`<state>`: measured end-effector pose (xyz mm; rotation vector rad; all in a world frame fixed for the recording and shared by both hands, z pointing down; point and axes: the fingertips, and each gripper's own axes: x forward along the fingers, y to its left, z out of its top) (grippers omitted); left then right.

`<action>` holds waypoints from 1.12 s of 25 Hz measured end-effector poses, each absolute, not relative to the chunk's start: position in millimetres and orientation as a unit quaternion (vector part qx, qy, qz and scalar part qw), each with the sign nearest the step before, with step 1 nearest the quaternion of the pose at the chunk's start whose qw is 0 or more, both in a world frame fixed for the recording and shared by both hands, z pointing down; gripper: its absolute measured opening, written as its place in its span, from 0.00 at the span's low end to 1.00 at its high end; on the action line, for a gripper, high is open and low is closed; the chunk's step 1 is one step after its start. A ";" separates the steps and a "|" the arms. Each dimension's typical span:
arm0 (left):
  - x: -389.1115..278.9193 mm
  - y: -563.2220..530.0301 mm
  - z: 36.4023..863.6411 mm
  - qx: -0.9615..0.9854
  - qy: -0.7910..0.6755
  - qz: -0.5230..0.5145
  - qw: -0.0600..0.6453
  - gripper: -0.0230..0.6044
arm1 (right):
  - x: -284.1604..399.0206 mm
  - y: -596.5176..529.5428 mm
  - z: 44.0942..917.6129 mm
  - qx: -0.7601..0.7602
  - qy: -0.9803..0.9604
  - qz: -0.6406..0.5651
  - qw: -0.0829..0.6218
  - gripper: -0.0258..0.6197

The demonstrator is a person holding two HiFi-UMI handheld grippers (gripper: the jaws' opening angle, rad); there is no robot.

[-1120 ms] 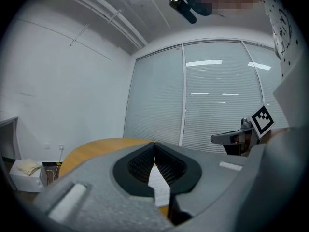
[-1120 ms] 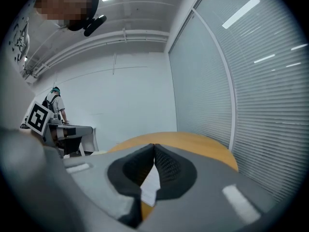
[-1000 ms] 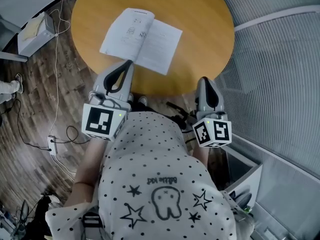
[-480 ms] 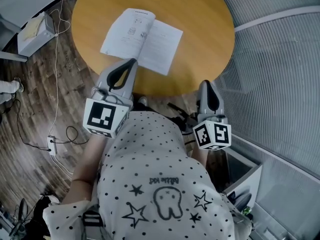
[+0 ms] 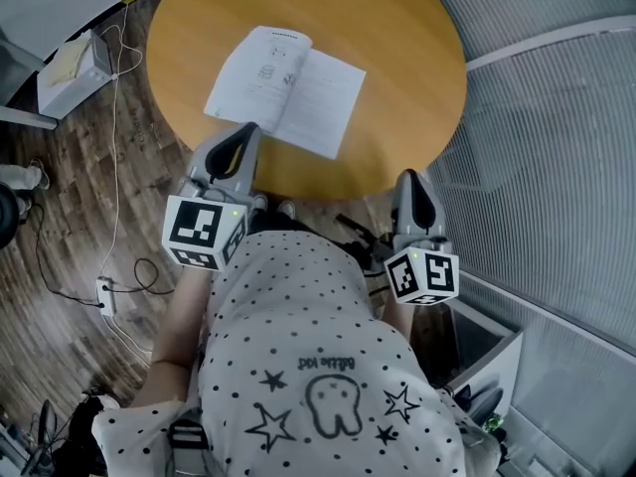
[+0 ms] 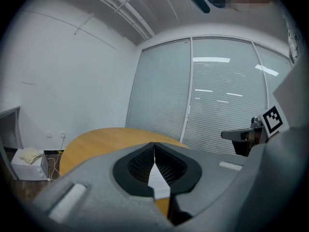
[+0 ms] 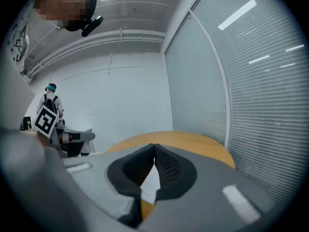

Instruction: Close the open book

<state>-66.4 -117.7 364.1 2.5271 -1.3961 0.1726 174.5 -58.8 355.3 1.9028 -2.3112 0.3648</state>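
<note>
1. Task item. The book (image 5: 286, 89) lies open and face up on the round wooden tabletop (image 5: 397, 48), in the upper middle of the head view.
- Both pages are white. The left page carries small line drawings and the right page carries rows of fine print; the print is too small to read.
- The fold runs diagonally from upper right to lower left. The left page arches slightly away from the fold and the right page lies flatter.
- The book's lower corner is near the tabletop's near edge.

2. Grippers.
- The left gripper (image 5: 248, 126) is at the tabletop's near edge, just beside the book's lower corner. Its jaws are closed together with nothing held. In its own view a strip of white page shows beyond the jaws.
- The right gripper (image 5: 408, 173) is at the lower right of the tabletop edge, well apart from the book. Its jaws are also pressed together and empty.

3. Containers.
- A white box (image 5: 68, 72) stands on the wooden floor (image 5: 89, 187) at the upper left of the frame. A pale beige item (image 5: 62, 58) lies at its top; whether it is inside or on a lid cannot be told.
- An open grey bin (image 5: 492, 351) is at the lower right of the frame. Its contents cannot be made out.
</note>
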 end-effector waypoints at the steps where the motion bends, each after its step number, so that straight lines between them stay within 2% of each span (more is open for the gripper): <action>1: -70.1 -120.1 372.1 0.864 -0.480 0.068 0.136 0.06 | 173.7 -59.7 356.3 0.630 -0.765 0.121 0.064 0.05; 5: -81.2 -124.5 411.1 0.853 -0.472 0.095 0.203 0.06 | 169.8 -59.4 360.9 0.628 -0.765 0.125 0.069 0.05; 6: -83.2 -124.0 419.2 0.850 -0.468 0.096 0.221 0.10 | 168.3 -58.5 361.3 0.627 -0.765 0.126 0.070 0.05; 7: -85.0 -123.5 426.4 0.847 -0.464 0.095 0.241 0.23 | 166.6 -57.8 361.4 0.627 -0.765 0.127 0.072 0.05; 9: -88.1 -122.6 439.5 0.839 -0.459 0.087 0.279 0.30 | 163.2 -57.1 361.8 0.626 -0.765 0.131 0.075 0.05; 13: -95.1 -122.0 470.1 0.810 -0.465 0.065 0.352 0.35 | 157.2 -56.4 365.6 0.621 -0.766 0.140 0.090 0.05; 18: -103.5 -129.9 512.1 0.758 -0.469 0.017 0.453 0.37 | 150.9 -54.8 373.7 0.614 -0.767 0.149 0.110 0.05; 28: -106.4 -157.5 562.1 0.681 -0.455 -0.078 0.568 0.42 | 152.4 -42.1 386.1 0.619 -0.757 0.163 0.128 0.05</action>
